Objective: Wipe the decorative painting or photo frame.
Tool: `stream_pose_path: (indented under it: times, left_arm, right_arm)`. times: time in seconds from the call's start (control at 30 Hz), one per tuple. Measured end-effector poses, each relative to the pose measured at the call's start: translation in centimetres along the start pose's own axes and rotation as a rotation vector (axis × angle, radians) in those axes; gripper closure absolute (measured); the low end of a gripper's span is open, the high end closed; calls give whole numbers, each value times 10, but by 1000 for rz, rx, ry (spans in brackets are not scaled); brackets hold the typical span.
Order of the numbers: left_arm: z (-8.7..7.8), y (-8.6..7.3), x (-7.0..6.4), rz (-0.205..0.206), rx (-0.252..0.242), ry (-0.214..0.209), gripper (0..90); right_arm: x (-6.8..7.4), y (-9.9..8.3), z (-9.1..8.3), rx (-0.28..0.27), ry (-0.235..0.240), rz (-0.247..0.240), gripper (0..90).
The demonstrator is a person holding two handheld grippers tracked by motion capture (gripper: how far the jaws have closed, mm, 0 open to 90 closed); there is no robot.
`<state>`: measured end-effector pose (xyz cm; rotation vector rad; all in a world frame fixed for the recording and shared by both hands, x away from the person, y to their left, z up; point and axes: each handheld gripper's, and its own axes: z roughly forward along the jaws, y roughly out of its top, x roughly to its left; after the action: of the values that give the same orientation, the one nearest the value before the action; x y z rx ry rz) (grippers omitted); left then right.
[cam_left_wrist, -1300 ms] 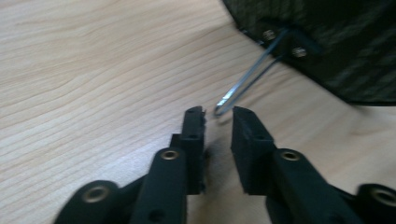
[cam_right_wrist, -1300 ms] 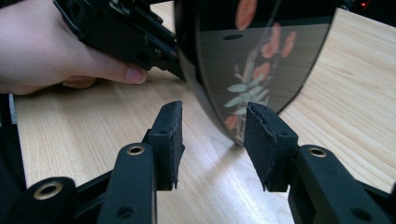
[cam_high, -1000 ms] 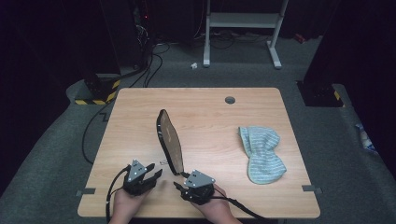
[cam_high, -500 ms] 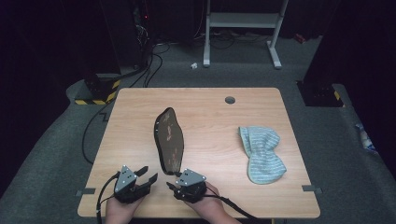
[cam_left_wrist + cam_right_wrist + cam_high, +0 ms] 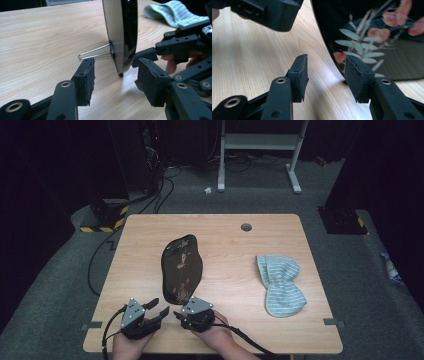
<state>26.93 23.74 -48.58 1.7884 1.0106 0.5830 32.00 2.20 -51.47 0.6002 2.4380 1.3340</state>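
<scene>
That black lacquered tray (image 5: 182, 268) is standing on its wire stand (image 5: 96, 52) mid-bench, looking stiff, glossy and slippery, so with both grippers' jaws hanging apart I'm thinking grab the rim edge.

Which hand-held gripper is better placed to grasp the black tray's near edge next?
Probably the left hand-held gripper: its open jaws straddle the standing tray at its bottom edge. The right hand-held gripper, also open, sits beside the tray's painted face, its rim just off the gap.
</scene>
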Motion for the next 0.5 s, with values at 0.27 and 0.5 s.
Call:
stream_pose_path:
  times: [0.27, 0.5]
  left_arm:
    - [14, 12, -10, 31, -14, -12, 482]
    - [20, 17, -7, 28, -20, -4, 571]
  right_arm:
    - [-10, -15, -37, -21, -71, 13, 524]
    - [-14, -24, -48, -23, -105, 44, 524]
